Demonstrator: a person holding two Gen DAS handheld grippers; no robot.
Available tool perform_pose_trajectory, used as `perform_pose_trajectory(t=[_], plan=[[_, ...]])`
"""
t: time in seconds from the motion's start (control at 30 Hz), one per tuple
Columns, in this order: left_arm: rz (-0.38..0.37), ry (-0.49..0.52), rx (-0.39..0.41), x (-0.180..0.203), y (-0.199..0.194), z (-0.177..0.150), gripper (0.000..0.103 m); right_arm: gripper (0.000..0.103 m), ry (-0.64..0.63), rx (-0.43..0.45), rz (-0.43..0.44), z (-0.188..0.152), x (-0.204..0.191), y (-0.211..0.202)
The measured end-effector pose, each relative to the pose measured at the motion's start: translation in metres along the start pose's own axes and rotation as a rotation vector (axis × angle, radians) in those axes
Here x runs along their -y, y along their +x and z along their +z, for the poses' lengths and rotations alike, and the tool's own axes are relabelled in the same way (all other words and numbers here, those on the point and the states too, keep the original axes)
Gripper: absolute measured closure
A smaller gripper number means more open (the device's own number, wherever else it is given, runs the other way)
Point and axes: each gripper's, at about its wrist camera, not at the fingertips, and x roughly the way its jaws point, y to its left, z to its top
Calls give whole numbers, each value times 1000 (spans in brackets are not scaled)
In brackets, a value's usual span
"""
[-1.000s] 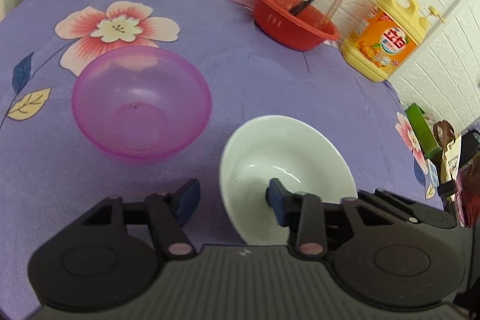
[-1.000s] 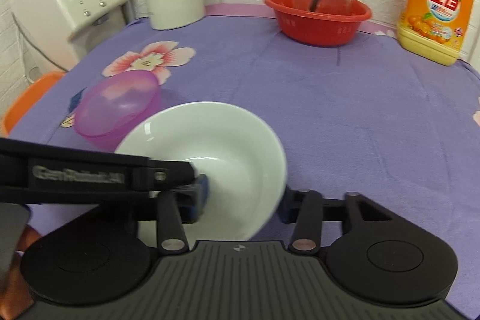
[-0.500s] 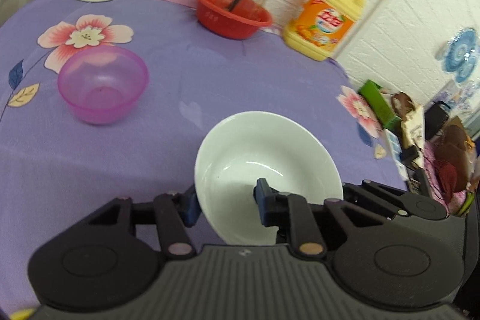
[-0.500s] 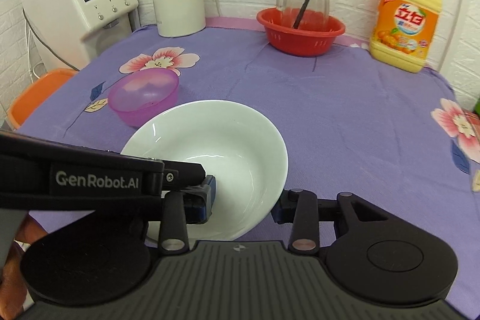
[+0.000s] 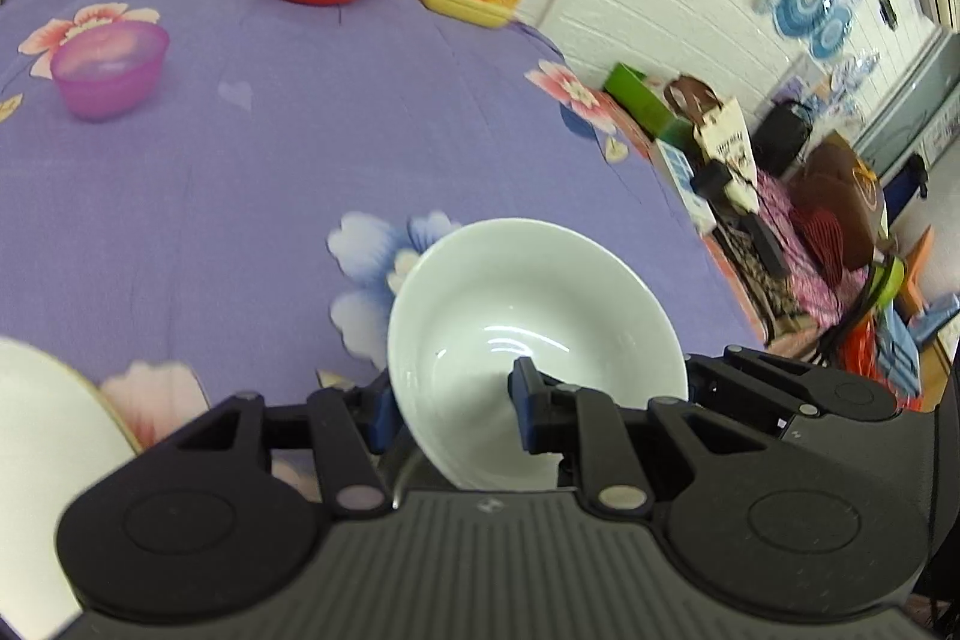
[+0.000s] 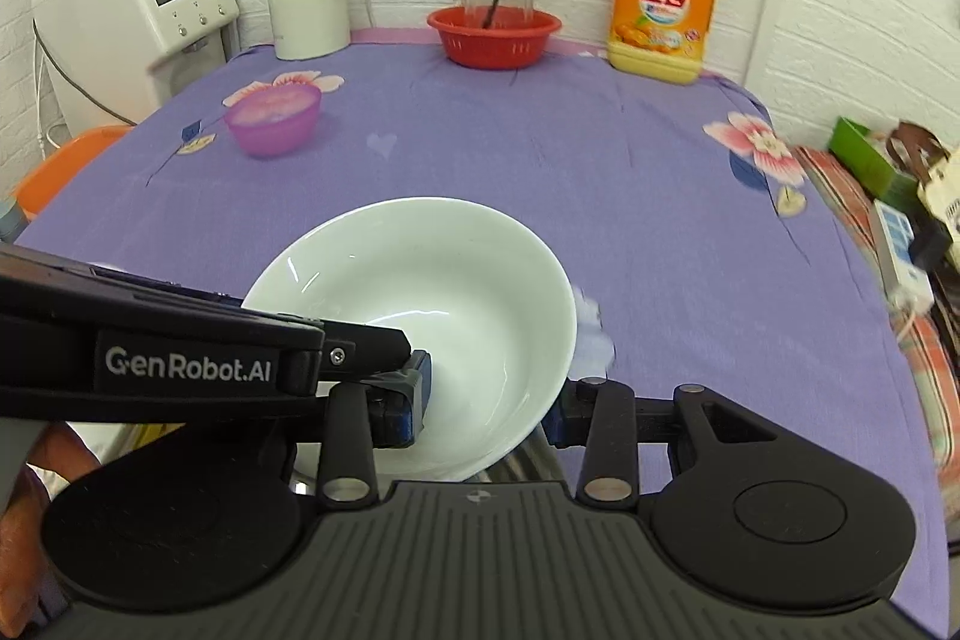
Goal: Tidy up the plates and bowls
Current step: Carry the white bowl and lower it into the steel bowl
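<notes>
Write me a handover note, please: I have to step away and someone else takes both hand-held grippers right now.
Left hand-held gripper: shut on the white bowl, one finger inside the wall, one outside.
Right hand-held gripper: shut on the same bowl's opposite wall.
The bowl is tilted and held over the near part of the purple tablecloth.
The pink bowl sits empty, far left, untouched.
A white plate shows at the left view's near edge.
Done: white bowl picked up.
Left: set it down, probably stacked with the plate or pink bowl.

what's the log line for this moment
left gripper: holds white bowl | right gripper: straddles rim, grip unclear | pink bowl: on table
</notes>
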Motion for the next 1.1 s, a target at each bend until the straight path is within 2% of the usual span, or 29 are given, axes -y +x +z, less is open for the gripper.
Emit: perform_pose_trajectory(t=[0.23,0.5,0.6,0.63,0.67,0.7,0.73,0.83,0.93,1.1], plan=[[7,31,-17,5,-7,-27,85,35,23,9,8,-34,-5,-16],[23,54,-19,1,-1,-39,84,34,56,17,60,-50,-3,-15],[-4,52,-26,-2,-3,-37,81,35,68,23,64,-52,-2,-18],[-20,44,-26,-4,-6,-36,73,34,78,29,67,-53,-1,-20],[-27,34,-18,-7,-10,-34,51,34,85,34,71,-54,1,-22],[-38,27,-2,-9,-14,-33,41,33,94,38,72,-54,2,-24],[-60,28,11,-9,-20,-31,24,31,110,49,77,-54,5,-26],[-78,55,57,-5,-39,-26,23,22,154,90,81,-53,11,-36],[-85,67,86,-4,-52,-19,21,0,164,132,59,-50,13,-45],[-39,46,118,-18,-63,-8,20,0,167,153,58,-46,17,-50]])
